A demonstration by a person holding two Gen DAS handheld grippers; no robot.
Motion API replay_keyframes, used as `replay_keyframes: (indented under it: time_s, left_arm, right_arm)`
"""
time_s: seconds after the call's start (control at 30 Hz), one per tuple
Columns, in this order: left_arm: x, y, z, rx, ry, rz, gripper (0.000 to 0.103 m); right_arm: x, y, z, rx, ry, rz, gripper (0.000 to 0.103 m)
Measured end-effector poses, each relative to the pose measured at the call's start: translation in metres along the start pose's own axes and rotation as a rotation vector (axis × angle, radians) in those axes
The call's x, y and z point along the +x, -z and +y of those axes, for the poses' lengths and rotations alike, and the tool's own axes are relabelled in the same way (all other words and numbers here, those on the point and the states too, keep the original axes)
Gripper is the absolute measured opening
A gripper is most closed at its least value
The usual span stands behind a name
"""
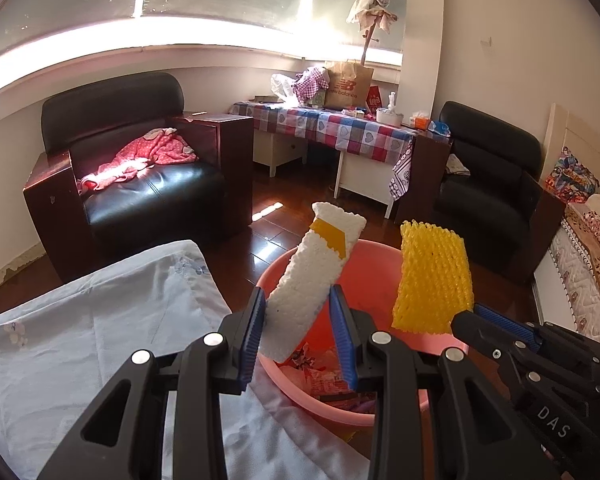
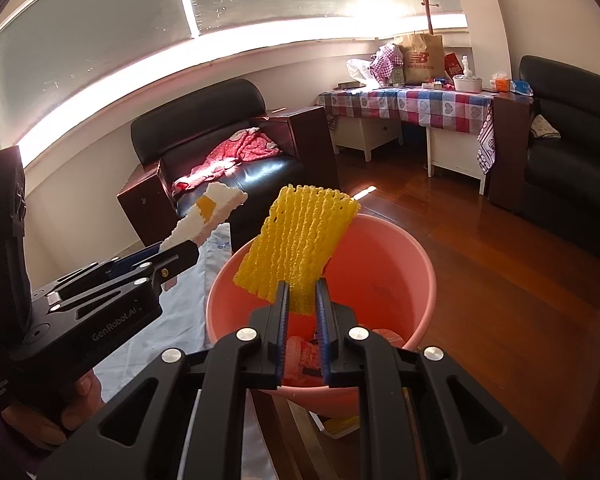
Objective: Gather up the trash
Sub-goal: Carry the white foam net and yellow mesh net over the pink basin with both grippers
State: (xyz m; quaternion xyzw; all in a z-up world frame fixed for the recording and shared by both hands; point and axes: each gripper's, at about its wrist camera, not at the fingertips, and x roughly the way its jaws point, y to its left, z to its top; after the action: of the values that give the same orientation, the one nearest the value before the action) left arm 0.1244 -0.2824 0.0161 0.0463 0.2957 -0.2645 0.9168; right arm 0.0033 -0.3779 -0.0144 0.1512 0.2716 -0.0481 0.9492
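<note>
A pink plastic basin (image 1: 300, 256) (image 2: 380, 248) stands on the floor beside the bed, with crumpled wrappers (image 1: 320, 364) (image 2: 304, 356) in its bottom. My left gripper (image 1: 298, 300) (image 2: 180, 250) is shut on a white foam net sleeve (image 1: 316, 264) (image 2: 204, 216) with a yellow patch, held tilted over the basin's near left rim. My right gripper (image 2: 302, 292) (image 1: 466, 316) is shut on a yellow foam net sleeve (image 2: 296, 240) (image 1: 432, 276), which stands up over the basin.
A pale blue sheet (image 1: 80, 320) (image 2: 172, 320) covers the bed corner left of the basin. Beyond lie dark wood floor (image 2: 480, 260), a black armchair (image 1: 132, 176) with a red cloth, a checked-cloth table (image 1: 332, 124), and a second black armchair (image 1: 488, 184).
</note>
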Motion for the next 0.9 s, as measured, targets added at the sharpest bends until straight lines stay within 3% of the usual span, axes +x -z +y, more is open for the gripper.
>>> replay_keyframes:
  time_s: [0.9]
  left_arm:
    - [0.068,0.009,-0.018,0.046,0.016,0.133,0.032]
  right_arm:
    - [0.036,0.001,-0.022,0.048,0.040,0.058,0.013]
